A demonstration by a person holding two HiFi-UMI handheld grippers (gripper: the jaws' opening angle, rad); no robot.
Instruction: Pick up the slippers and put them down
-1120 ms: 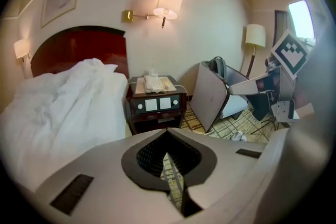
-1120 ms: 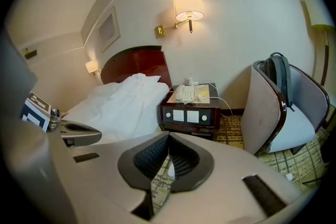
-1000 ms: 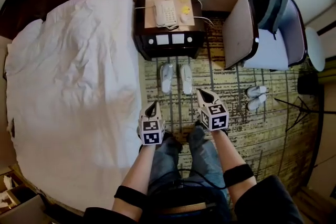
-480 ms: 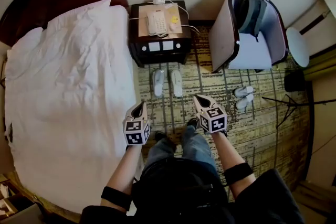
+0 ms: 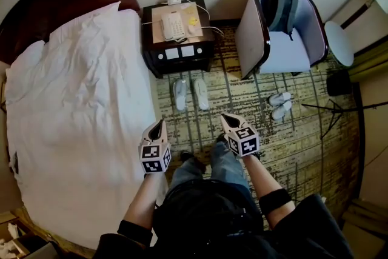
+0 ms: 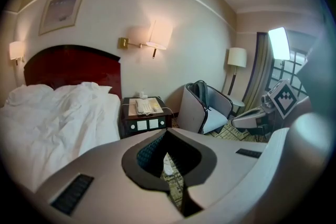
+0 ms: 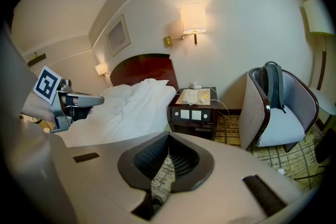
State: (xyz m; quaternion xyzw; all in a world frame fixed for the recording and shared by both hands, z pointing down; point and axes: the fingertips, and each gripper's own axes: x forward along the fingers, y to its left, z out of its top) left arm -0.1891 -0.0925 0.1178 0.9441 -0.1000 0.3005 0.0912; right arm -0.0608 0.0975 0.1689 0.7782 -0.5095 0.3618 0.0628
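Left hand-held gripper point(image 5: 160, 122) and right hand-held gripper point(image 5: 224, 117) both empty, with the slippers point(image 5: 190, 94) down on the carpet point(image 5: 239, 97).
Each hand-held gripper has its jaws pressed together on nothing and is held out in front of the person's legs, tips angled down toward the floor. The white slippers lie side by side just in front of the nightstand point(image 5: 177, 40), beside the bed point(image 5: 73, 118). A second white pair point(image 5: 279, 105) lies near the armchair point(image 5: 280, 33) — no gripper touches either pair.
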